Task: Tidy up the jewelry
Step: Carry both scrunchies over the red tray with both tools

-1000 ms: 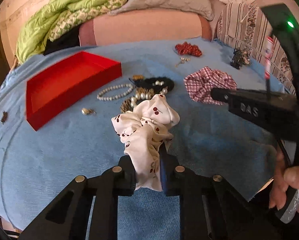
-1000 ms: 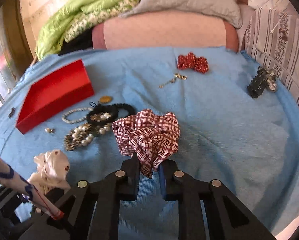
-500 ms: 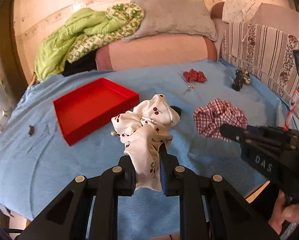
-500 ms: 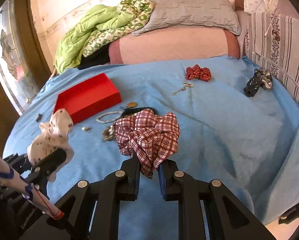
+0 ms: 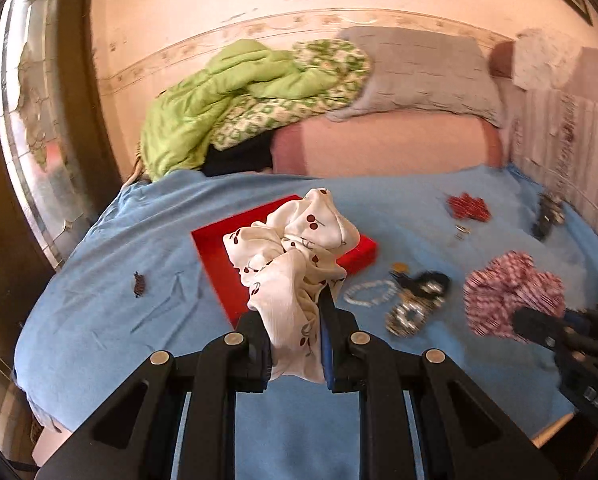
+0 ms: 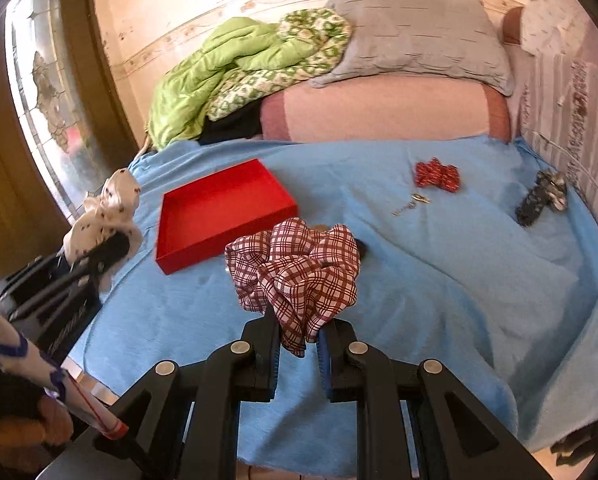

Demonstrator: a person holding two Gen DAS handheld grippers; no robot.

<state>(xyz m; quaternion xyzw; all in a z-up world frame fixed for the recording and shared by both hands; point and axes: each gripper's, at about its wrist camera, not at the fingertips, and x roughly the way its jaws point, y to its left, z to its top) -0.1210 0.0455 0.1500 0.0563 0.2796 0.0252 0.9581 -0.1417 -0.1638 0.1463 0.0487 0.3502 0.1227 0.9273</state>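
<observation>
My left gripper is shut on a white cherry-print scrunchie and holds it in the air above the blue bed cover, in front of the red tray. My right gripper is shut on a red plaid scrunchie, also lifted, right of the empty red tray. The left gripper with the white scrunchie shows at the left of the right wrist view. The plaid scrunchie shows at the right of the left wrist view.
On the cover lie a pearl bracelet, a black beaded band, a leopard-print piece, a red bow, small earrings, a dark hair clip and a small dark clip. Pillows and a green quilt lie behind.
Both grippers have risen and pulled back from the bed with their scrunchies held. The left one has swung left, so the red tray now sits behind its scrunchie.
</observation>
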